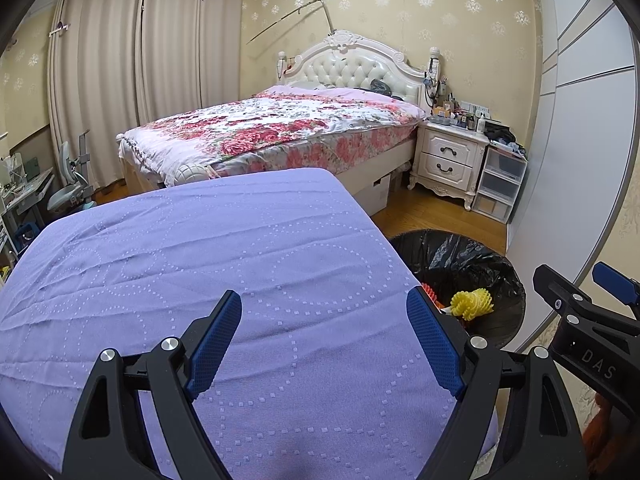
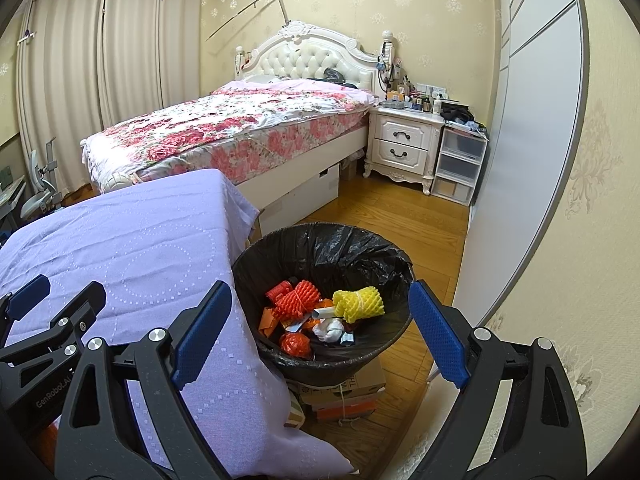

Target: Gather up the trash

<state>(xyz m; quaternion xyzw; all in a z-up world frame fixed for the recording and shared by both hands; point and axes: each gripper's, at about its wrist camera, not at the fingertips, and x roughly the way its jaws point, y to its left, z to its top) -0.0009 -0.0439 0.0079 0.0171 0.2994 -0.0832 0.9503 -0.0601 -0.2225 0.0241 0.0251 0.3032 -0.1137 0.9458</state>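
Blue-padded fingers of the left gripper (image 1: 324, 336) are spread wide, holding nothing, above the lilac cloth (image 1: 224, 264) that covers the table. Right gripper (image 2: 320, 332) is likewise spread and empty, poised over the bin (image 2: 256, 256) at the table's right edge. Bin is lined with a black bag and rests on stacked cardboard boxes (image 2: 344, 394) on the wood floor. Trash lies inside the bin: yellow foam net (image 2: 358, 299), orange foam net (image 2: 298, 298), a white crumpled wad (image 2: 328, 330), orange wrappers. Beyond the table: floral-covered bed (image 2: 240, 128), white nightstand (image 2: 404, 144), clear drawer unit (image 2: 460, 164).
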